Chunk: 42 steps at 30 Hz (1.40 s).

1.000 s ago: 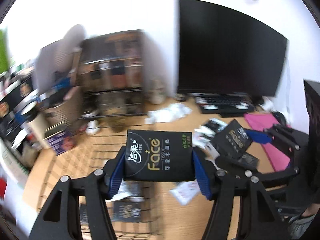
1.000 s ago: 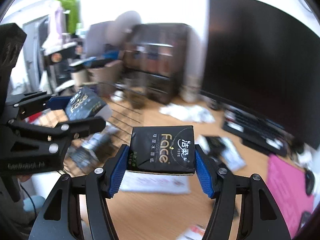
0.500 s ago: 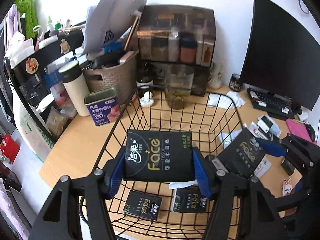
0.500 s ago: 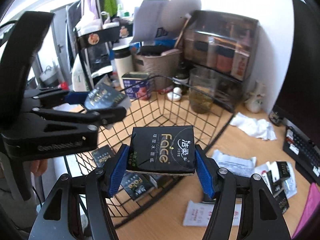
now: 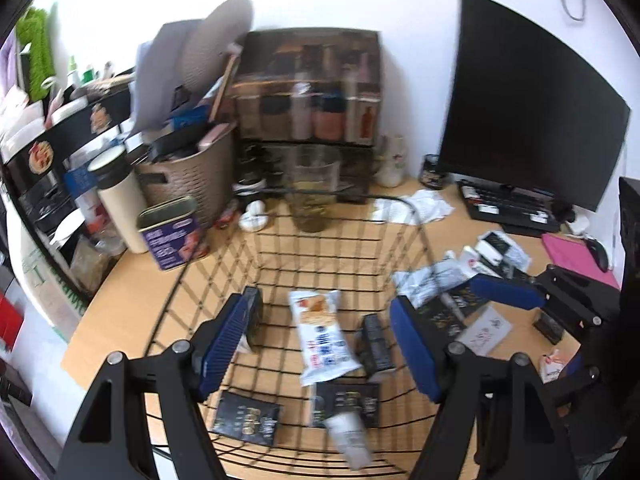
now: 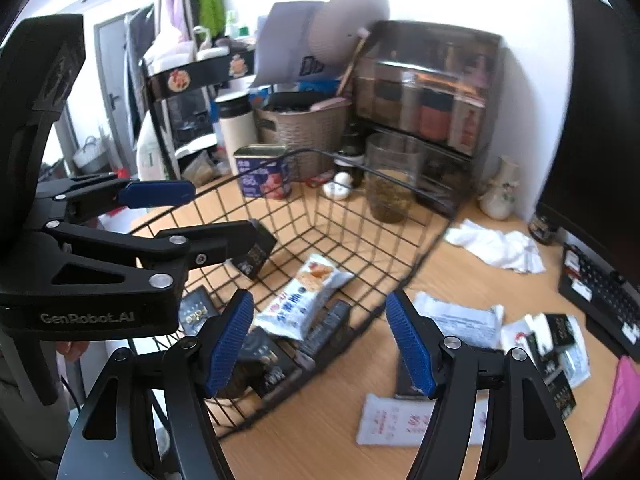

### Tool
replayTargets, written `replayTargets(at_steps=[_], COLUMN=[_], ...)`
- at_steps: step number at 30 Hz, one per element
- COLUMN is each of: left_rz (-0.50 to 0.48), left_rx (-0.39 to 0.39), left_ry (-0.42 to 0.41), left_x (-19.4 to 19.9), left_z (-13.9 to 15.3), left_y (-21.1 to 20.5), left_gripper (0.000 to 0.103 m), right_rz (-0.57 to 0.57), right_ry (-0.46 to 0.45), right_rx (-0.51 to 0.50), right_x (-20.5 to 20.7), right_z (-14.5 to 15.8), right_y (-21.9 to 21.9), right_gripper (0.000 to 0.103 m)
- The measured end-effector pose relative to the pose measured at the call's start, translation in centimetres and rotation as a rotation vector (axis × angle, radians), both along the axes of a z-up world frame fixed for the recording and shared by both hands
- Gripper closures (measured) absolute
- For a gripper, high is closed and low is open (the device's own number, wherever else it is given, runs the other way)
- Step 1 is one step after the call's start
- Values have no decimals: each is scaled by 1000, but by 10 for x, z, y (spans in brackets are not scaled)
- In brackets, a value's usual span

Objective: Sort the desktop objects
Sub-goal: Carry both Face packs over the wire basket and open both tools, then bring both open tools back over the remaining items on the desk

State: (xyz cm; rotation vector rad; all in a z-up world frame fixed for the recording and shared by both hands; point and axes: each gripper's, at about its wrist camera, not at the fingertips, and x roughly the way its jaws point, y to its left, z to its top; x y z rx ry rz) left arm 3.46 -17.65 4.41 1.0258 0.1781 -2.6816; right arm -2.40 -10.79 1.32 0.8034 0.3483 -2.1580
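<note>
Our left tool (image 5: 322, 344) and right tool (image 6: 320, 340), jaws just opening, gape wide and hold nothing above the wire basket (image 5: 416, 216); black tissue packs (image 5: 246, 418) lie inside at six o'clock.

Tissue packs (image 5: 245, 419) in wire basket (image 5: 404, 216)

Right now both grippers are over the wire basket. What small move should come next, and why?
Probably lift both clear and turn toward the desk. The left gripper and right gripper have just been opening and hold nothing; black packs lie in the basket, while loose packets remain on the desk.
</note>
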Motion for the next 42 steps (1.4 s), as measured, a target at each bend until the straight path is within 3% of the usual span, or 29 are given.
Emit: replayTargets(at_steps=[13,19,24,31,37,42], left_rz=[-290,-393,-412,-436,-461,-473], left_rx=[-46,-94,-113,-140,-117,-161], left_ry=[-24,-94,-172,-274,-293,-293], left_x=[-36,-60,-80,-100,-113,-112], left_z=[-3,-30,-64,-108,-127,-131], left_y=[118,168,178,182,168,173], left_gripper=[26,26,26,26,26,20], right_rz=[-232,-348,-434,-444,-450,-441], right_ry=[-12,-59,-111,-117,-167,-168], right_rx=[-5,33,52,66,72,79], right_x=[-3,-12,-27,-43,-54,-56], right_z=[-3,-27,-50,-69,-88,-96], right_y=[129,194,242,257,259,252], right_gripper=[34,34,34,34,34,34])
